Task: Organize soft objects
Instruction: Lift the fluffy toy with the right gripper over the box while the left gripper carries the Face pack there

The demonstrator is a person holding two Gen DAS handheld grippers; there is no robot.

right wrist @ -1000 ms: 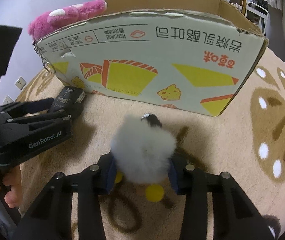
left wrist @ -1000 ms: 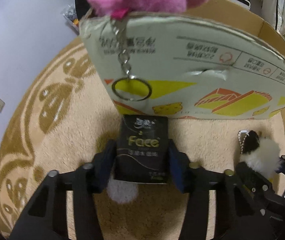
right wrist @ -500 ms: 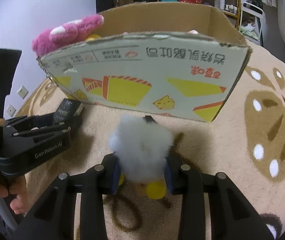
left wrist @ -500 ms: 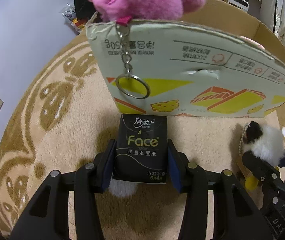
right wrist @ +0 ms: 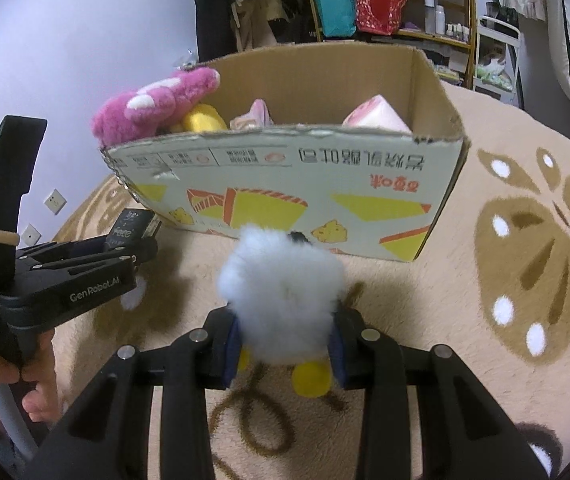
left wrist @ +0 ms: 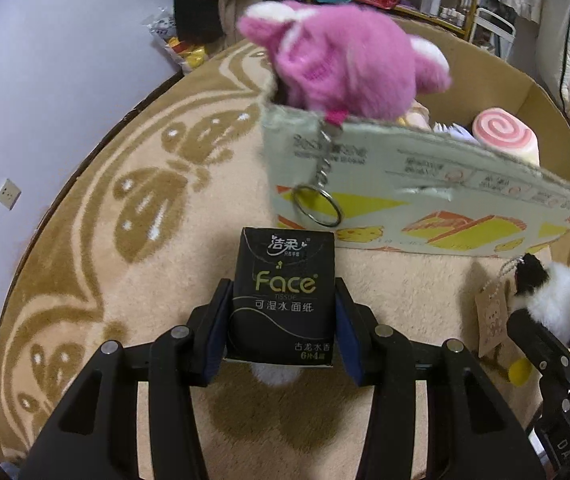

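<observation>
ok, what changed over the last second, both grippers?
Both grippers rose: the box sits lower in view, its contents now visible. Right gripper has just been closing on the white plush, lifting it. Left gripper keeps the tissue pack. Pink plush unmoved.

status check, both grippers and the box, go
Left gripper shut on tissue pack. Right gripper shut on white plush. Box ahead, part full. Pink plush draped over its near rim.

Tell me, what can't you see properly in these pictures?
- Bottom of the cardboard box: both views, its front wall hides it.
- White fluffy thing: left view, mostly behind the tissue pack.
- Fluffy toy: right view, its face is turned away.
- Shelf bottles: too small to read.
</observation>
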